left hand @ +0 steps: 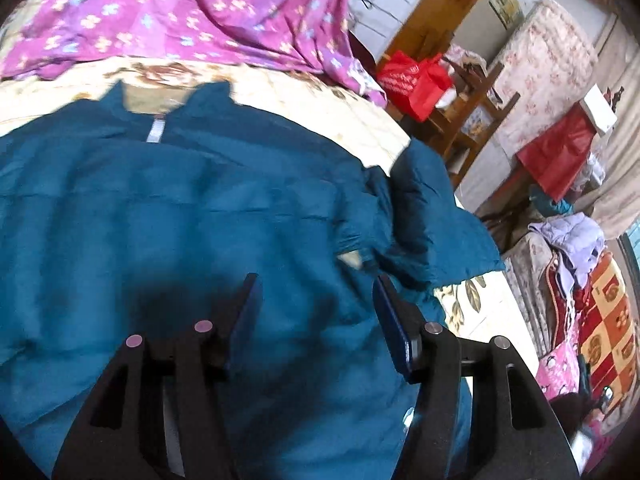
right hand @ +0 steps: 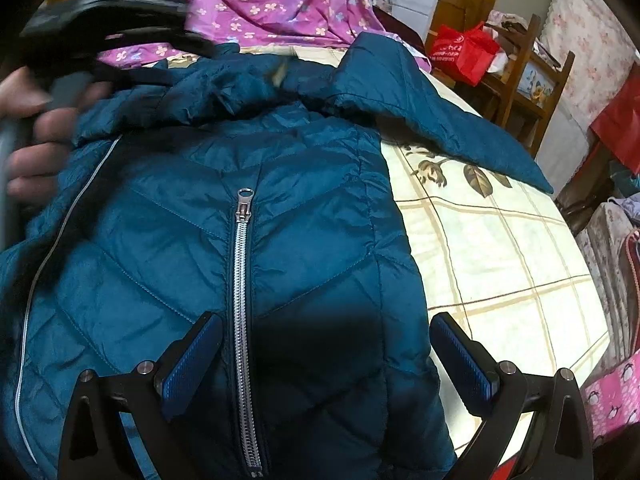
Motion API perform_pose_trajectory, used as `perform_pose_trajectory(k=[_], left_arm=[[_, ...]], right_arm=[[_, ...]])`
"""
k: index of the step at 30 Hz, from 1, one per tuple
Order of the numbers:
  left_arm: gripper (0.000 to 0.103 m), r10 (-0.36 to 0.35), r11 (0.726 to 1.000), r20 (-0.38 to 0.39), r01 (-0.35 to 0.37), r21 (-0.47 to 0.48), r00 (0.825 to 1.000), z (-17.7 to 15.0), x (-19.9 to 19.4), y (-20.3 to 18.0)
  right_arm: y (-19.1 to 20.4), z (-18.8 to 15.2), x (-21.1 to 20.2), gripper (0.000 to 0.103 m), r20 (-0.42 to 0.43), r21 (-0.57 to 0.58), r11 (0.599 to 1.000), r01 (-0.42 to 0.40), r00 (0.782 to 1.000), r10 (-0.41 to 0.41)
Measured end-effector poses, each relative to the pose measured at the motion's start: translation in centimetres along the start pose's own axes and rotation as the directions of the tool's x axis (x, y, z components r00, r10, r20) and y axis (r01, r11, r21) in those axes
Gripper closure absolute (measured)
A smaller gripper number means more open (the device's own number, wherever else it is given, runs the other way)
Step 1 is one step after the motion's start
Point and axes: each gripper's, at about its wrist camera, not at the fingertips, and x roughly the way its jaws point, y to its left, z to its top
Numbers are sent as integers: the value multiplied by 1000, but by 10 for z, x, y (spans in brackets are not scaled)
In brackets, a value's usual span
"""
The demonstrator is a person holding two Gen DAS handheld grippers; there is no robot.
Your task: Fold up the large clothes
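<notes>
Bare bedsheet right of jacket (sleeve sprawls across).

No readable text from my feeds. Red bag carries white print, too blurred to make out. Wall poster possibly bears lettering, too small to tell. Jacket shows no legible label.

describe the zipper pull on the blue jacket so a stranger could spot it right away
On the cream checked bedspread lies a teal quilted jacket. Its closed silver zipper runs up the chest panel to the zipper pull, the only metal ring there.
</notes>
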Motion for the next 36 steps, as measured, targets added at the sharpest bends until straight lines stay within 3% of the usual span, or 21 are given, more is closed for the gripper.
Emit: perform_pose_trajectory(k=[2, 5, 7, 10, 15, 17, 20, 22, 25, 27, 31, 32, 34, 36], left_arm=[[46, 37, 999, 26, -37, -17, 999, -4, -21, 21], [46, 156, 987, 74, -151, -61, 985, -15, -58, 68], [46, 267, 959, 92, -255, -120, 959, -23, -79, 104], [46, 385, 904, 124, -347, -249, 915, -33, -105, 148], [46, 517, 827, 151, -446, -343, 843, -40, -121, 186], [46, 515, 812, 121, -438, -386, 849, -36, -119, 197], [46, 488, 816, 98, -414, -403, 867, -31, -114, 210], [46, 503, 807, 78, -436, -399, 861, -27, -105, 216], [46, 522, 789, 39, -465, -402, 852, -21, -94, 224], [45, 520, 788, 24, -469, -399, 854, -23, -90, 227], [44, 522, 788, 16, -474, -393, 853, -26, -86, 229], [44, 520, 788, 15, -473, -395, 854, -26, -87, 229], [44, 522, 786, 15, -474, -398, 853, -28, -87, 228], [44, 526, 784, 12, -479, -395, 850, -29, -88, 227]], right_arm=[[-1, 1, -1, 0, 8, 9, 1000, 7, 1000, -7], [-1, 3, -7, 0, 39, 29, 999, 14, 999, -15], [0, 6, -13, 0, 78, 43, 999, 5, 997, -8], [5, 18, -28, 0, 164, 69, 997, -35, 986, 23], [30, 93, -37, 0, 261, 86, 980, -182, 953, 154], [54, 131, -27, 0, 273, 56, 974, -219, 942, 196], [87, 170, 4, 0, 272, 35, 956, -292, 923, 272], [101, 185, 28, 0, 251, 39, 939, -342, 913, 322], [116, 197, 72, 0, 194, 27, 891, -454, 876, 441], [110, 204, 96, 1, 137, 51, 908, -417, 903, 407], [51, 198, 126, 2, 60, 235, 943, -235, 972, 227], [31, 192, 135, 2, 31, 307, 929, -205, 978, 205], [9, 184, 133, 4, 75, 373, 882, -288, 957, 280], [3, 185, 118, 4, 88, 374, 880, -293, 956, 280]])
